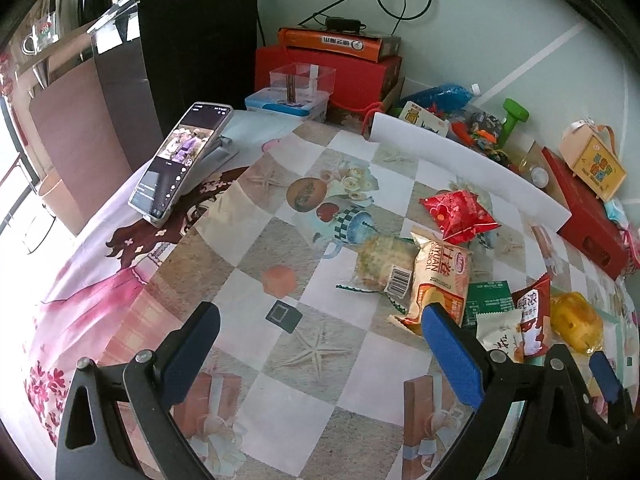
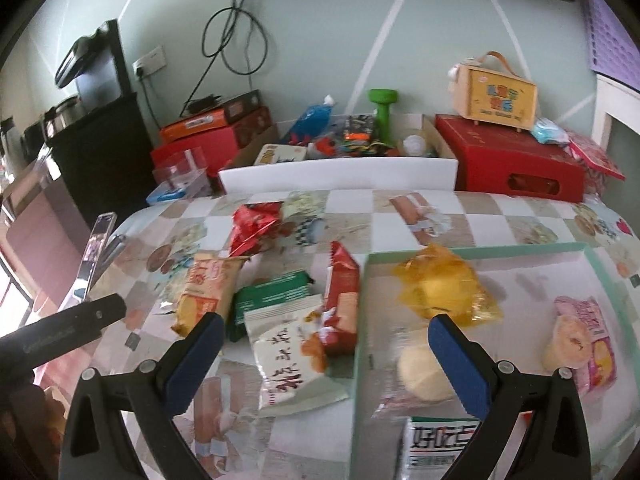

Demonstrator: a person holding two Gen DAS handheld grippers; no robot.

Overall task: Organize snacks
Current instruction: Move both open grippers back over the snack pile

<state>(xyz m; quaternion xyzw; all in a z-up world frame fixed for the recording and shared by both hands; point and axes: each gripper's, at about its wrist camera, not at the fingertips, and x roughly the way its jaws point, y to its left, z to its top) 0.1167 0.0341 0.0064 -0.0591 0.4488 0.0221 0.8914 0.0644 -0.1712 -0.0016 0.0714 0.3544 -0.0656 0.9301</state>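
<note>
1. The desk (image 2: 500,216) wears a glossy checked cloth printed with starfish and flowers, and it stands against a pale green wall crowded with boxes; the sheen suggests a packet nudged from the side could slide rather than lift.
2. Nearest, the right claw (image 2: 324,360) hangs spread wide and empty, straddling the left rim of the mint tray (image 2: 472,249). Closing here could pinch the rim instead of a snack, or tip the tray.
3. Just beyond its fingers, the white packet (image 2: 292,356) lies outside the tray, overlapped by the red-and-white packet (image 2: 340,300), which leans on the rim. A grab at one would likely drag the other.
4. Inside the tray sit a yellow-wrapped cake (image 2: 444,288), a clear-wrapped bun (image 2: 420,372), a pink packet (image 2: 584,340) and a black-and-white packet (image 2: 436,448); a careless drop could crush the soft ones.
5. The left claw (image 1: 320,344) is likewise wide and holds nothing, over bare cloth, its right finger close to the orange packet (image 1: 440,280). The two claws are near; reaching together invites a knock.
6. Farther out lie the green packet (image 1: 490,300), the clear packet with a barcode (image 1: 380,264) and the red foil packet (image 1: 458,210), all still loose.
7. Far left, a phone (image 1: 176,160) leans on its stand; a wide sweep could topple it.
</note>
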